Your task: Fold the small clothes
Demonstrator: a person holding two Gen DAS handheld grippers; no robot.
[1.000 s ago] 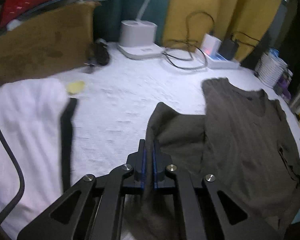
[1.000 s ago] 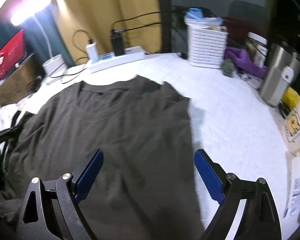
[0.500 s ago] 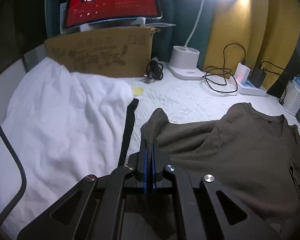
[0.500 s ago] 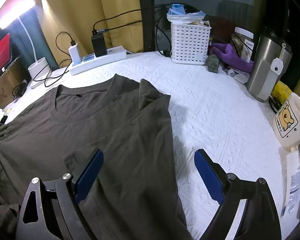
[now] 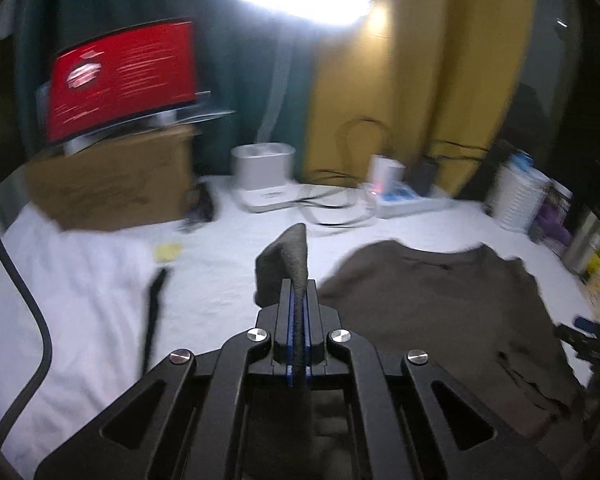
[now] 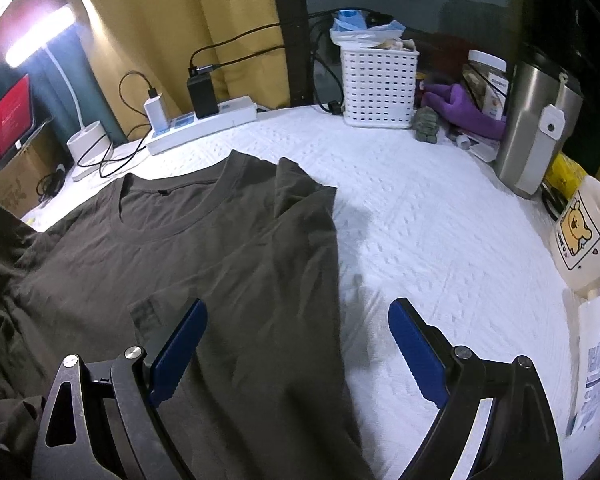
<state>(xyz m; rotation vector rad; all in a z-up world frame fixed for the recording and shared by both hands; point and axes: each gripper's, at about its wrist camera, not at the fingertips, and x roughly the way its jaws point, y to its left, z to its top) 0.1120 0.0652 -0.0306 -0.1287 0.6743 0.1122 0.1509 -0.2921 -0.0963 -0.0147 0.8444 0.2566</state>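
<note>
My left tongs [image 5: 298,308] are clamping the limp, light T-shirt [image 6: 204,264] by its sleeve edge, while my right tongs [image 6: 298,354] are hovering open, gripping nothing.

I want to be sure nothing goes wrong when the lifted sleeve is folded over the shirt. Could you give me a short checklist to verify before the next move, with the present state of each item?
1. Left gripper shut on the sleeve: ok, dark fabric is pinched between its pads.
2. Sleeve lifted clear of the white cover: ok, it stands above the pads in the left view.
3. Body of the t-shirt lying flat: ok, apart from some bunching at its left edge.
4. Right sleeve already folded inward: ok.
5. Right gripper free: ok, jaws wide open above the shirt, holding nothing.
6. Amount of fabric gripped: cannot tell, the left view is blurred.
</note>
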